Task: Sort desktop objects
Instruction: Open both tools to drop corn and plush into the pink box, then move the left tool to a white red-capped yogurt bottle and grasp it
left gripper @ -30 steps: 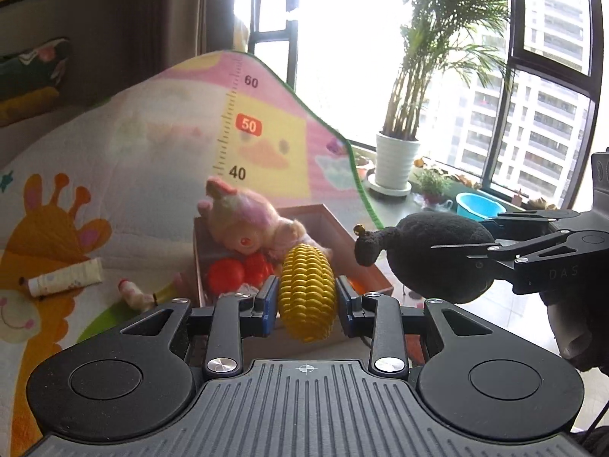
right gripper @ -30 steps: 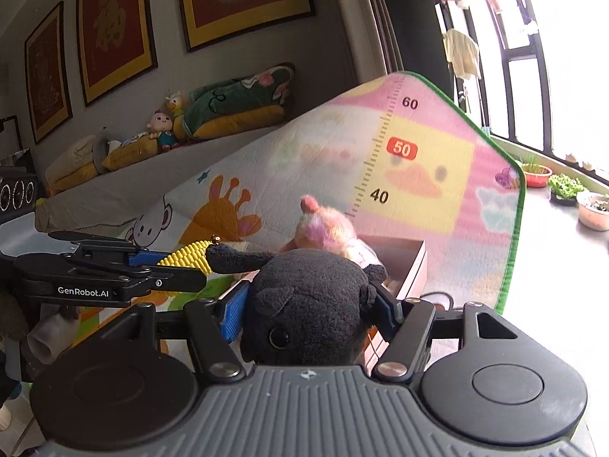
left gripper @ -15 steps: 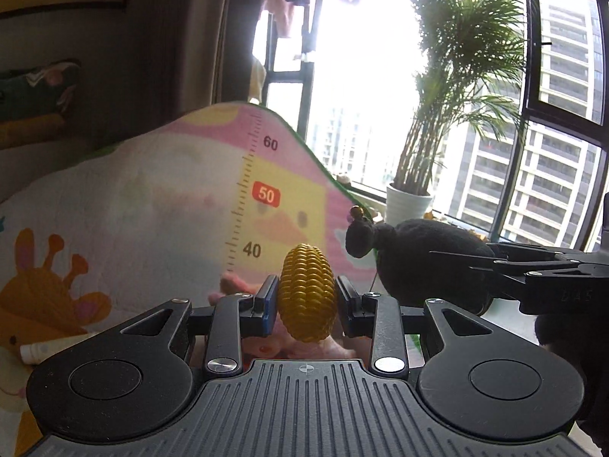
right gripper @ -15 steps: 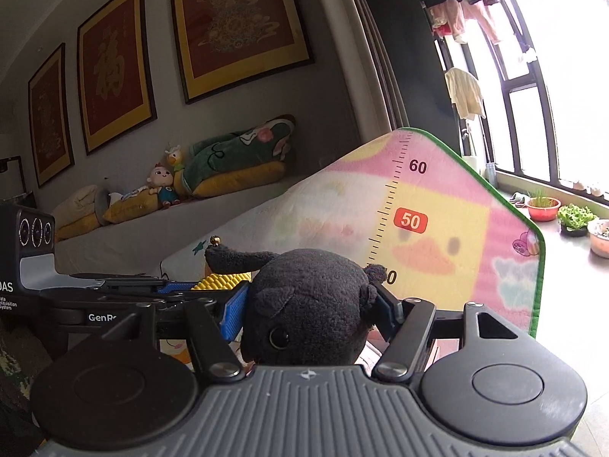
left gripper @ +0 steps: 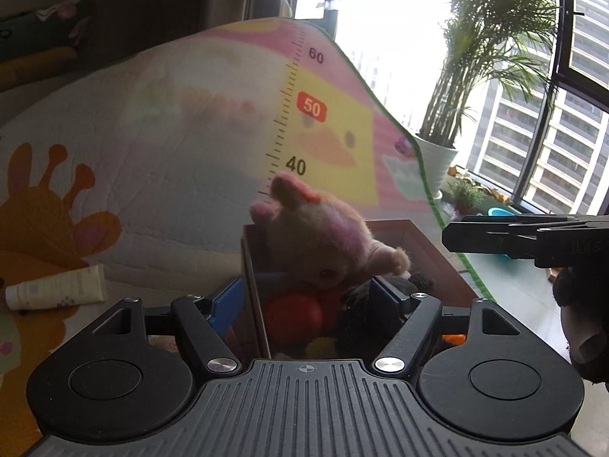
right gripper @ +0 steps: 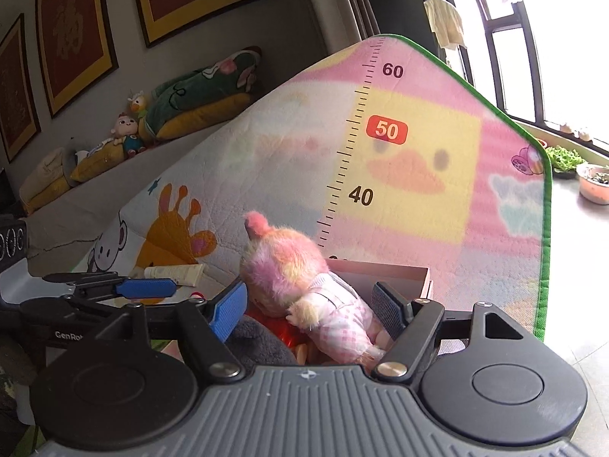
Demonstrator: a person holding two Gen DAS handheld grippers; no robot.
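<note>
Both grippers hang over the brown box, jaws opening with nothing pressed between the pads: left gripper, right gripper. Inside lie a pink plush doll, a black plush toy and a red ball. One cream tube rests on the play mat beside the box.

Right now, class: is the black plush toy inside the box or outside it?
Inside. The black plush toy lies in the box beside the red ball, under the pink doll.
</note>
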